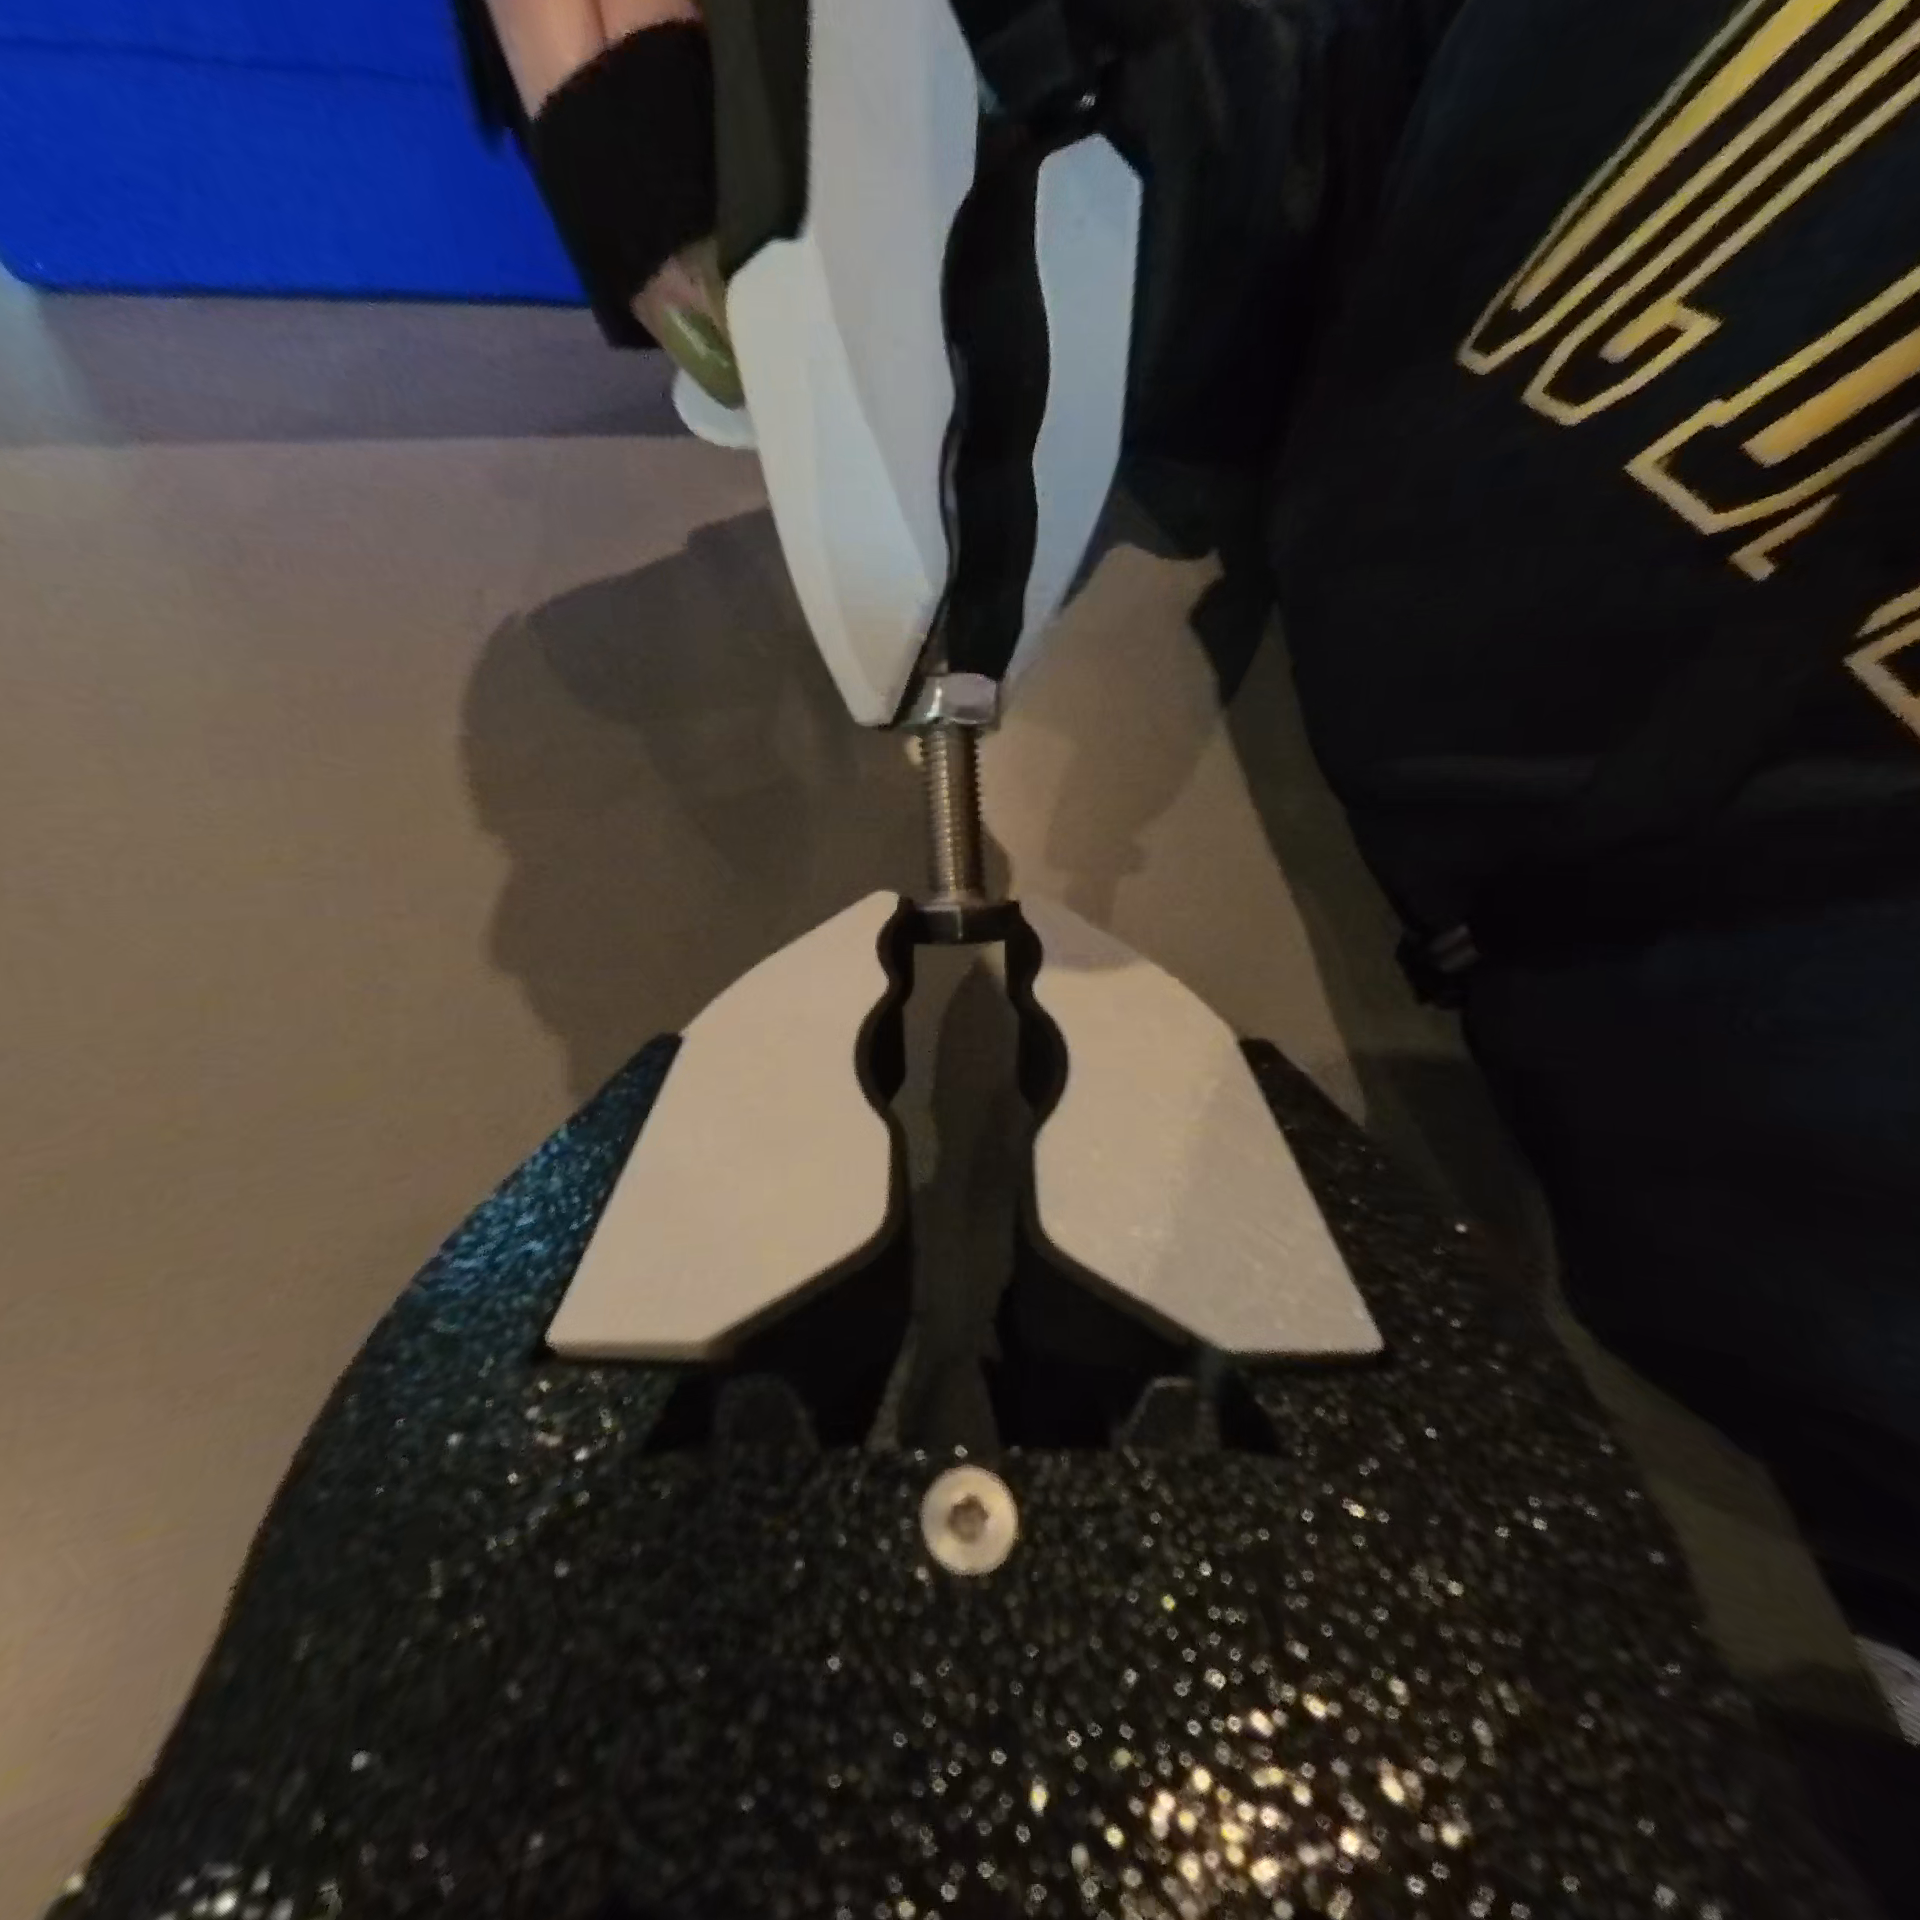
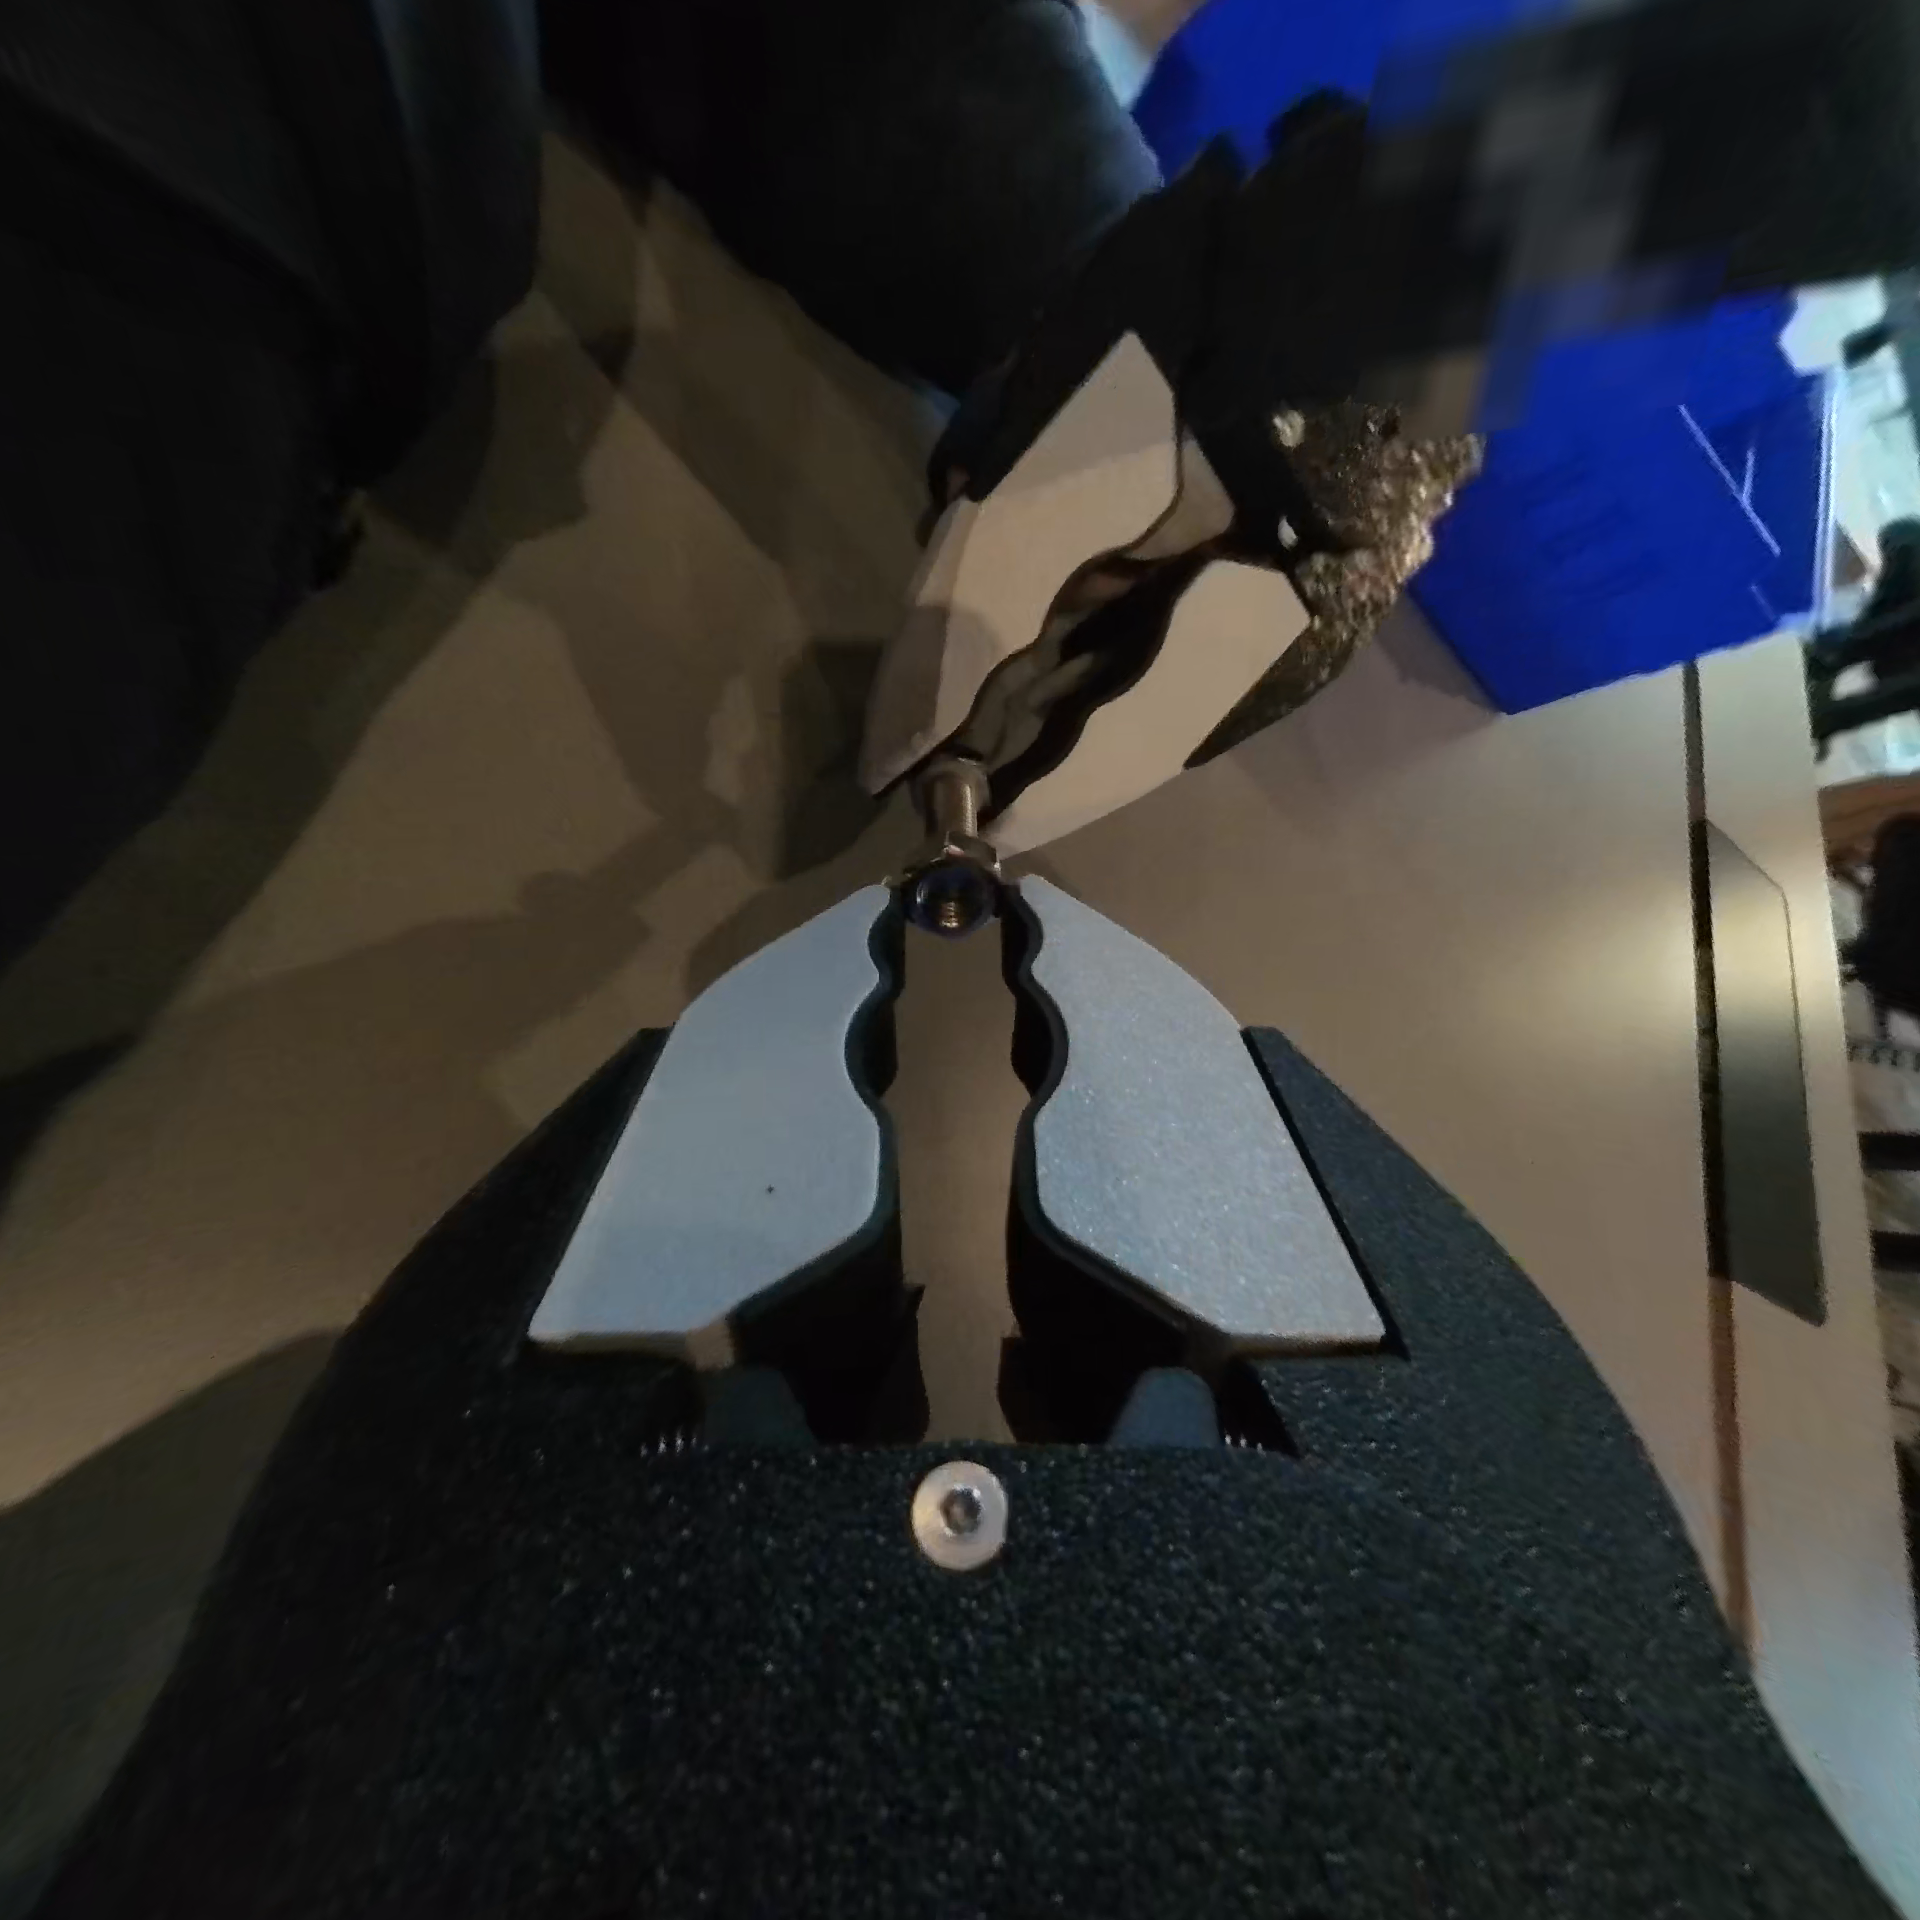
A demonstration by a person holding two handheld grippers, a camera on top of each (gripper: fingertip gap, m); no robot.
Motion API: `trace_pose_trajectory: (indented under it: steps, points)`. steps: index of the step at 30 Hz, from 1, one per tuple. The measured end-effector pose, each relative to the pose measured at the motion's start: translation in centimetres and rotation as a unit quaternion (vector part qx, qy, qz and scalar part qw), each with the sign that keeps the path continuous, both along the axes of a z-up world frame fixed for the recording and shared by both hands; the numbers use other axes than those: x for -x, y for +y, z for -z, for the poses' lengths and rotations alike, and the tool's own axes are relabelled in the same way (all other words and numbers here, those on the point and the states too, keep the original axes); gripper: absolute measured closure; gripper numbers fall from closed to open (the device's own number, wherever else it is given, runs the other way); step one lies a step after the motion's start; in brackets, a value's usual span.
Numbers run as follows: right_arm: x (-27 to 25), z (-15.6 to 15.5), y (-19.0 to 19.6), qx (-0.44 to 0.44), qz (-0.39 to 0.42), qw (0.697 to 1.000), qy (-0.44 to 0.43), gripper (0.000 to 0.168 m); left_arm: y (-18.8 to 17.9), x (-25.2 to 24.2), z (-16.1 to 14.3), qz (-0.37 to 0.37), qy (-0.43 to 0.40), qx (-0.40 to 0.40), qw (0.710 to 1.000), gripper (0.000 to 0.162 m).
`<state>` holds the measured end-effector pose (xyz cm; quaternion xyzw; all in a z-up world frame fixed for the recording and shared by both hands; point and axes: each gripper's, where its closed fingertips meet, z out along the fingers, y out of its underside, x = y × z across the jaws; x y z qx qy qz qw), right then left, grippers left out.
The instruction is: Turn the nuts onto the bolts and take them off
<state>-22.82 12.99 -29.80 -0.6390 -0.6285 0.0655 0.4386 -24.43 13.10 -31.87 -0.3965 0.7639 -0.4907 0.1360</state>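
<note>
- The left tongs (image 1: 961,925) are pinched on the dark head of the bolt (image 1: 954,821), whose threaded shank points away from them, held in the air above the bench (image 1: 260,831).
- The right tongs (image 2: 943,902) are closed on the nut (image 2: 940,860) at the far end of the shank. In the left wrist view they come down from above, tips on the nut (image 1: 956,704).
- Both sets of tongs are nearly shut, gripping only at their very tips.
- Risk: the tip grip is thin. A twist off the bolt's axis could likely pop the nut free or lever the bolt out of the left tongs, dropping either onto the bench.
- Risk: with the nut at the thread's end, tilting could cross-thread it; I cannot tell how many turns are engaged.
- Pose: the two tools face each other tip to tip along the shank. A gloved hand (image 1: 634,197) holds the right tool, close to a person's dark top (image 1: 1558,623).
</note>
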Motion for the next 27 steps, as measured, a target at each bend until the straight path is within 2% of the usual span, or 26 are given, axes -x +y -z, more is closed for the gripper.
trace_pose_trajectory:
  steps: [4, 6, 7, 9, 11, 12, 14, 17, 19, 21, 24, 27]
  points:
    - [-0.8, -0.4, 1.9, 0.057, 0.104, 0.991, 0.060, 0.150, 2.2, -1.0, -0.6, -0.069, -0.036, -0.033, 0.996, 0.146]
    - [-1.5, -0.4, 2.9, 0.122, 0.178, 0.971, 0.103, 0.153, 3.5, -1.6, -0.9, -0.114, -0.058, -0.063, 0.990, 0.146]
    - [-1.8, -0.4, 3.2, 0.168, 0.216, 0.952, 0.138, 0.158, 4.0, -1.9, -1.0, -0.137, -0.065, -0.079, 0.985, 0.146]
    - [-1.8, -0.9, 3.8, 0.257, 0.276, 0.894, 0.242, 0.168, 5.1, -2.5, -1.6, -0.185, -0.091, -0.102, 0.973, 0.146]
    - [-0.8, -1.3, 3.4, 0.329, 0.249, 0.854, 0.319, 0.168, 5.3, -2.9, -2.2, -0.208, -0.108, -0.109, 0.966, 0.146]
    - [-0.7, -1.1, 3.4, 0.339, 0.246, 0.849, 0.323, 0.168, 5.4, -3.0, -2.1, -0.215, -0.111, -0.117, 0.963, 0.146]
    - [-1.1, -0.8, 3.6, 0.325, 0.249, 0.857, 0.313, 0.164, 5.8, -3.2, -2.1, -0.230, -0.117, -0.120, 0.959, 0.146]
    - [-1.6, -1.9, 3.9, 0.291, 0.237, 0.867, 0.328, 0.151, 6.6, -3.2, -3.3, -0.260, -0.153, -0.083, 0.950, 0.146]
    - [-2.2, -3.1, 4.7, 0.236, 0.230, 0.876, 0.352, 0.131, 6.7, -3.1, -4.4, -0.264, -0.180, -0.039, 0.947, 0.146]
    - [-2.0, -4.9, 5.4, 0.155, 0.199, 0.880, 0.402, 0.121, 6.3, -2.9, -5.3, -0.254, -0.201, 0.005, 0.946, 0.146]
    - [-0.9, -7.5, 5.2, 0.056, 0.140, 0.865, 0.479, 0.116, 5.6, -2.9, -5.8, -0.232, -0.208, 0.052, 0.949, 0.146]
    - [0.1, -7.7, 5.2, 0.020, 0.130, 0.869, 0.476, 0.110, 5.0, -3.0, -5.9, -0.215, -0.207, 0.075, 0.952, 0.146]
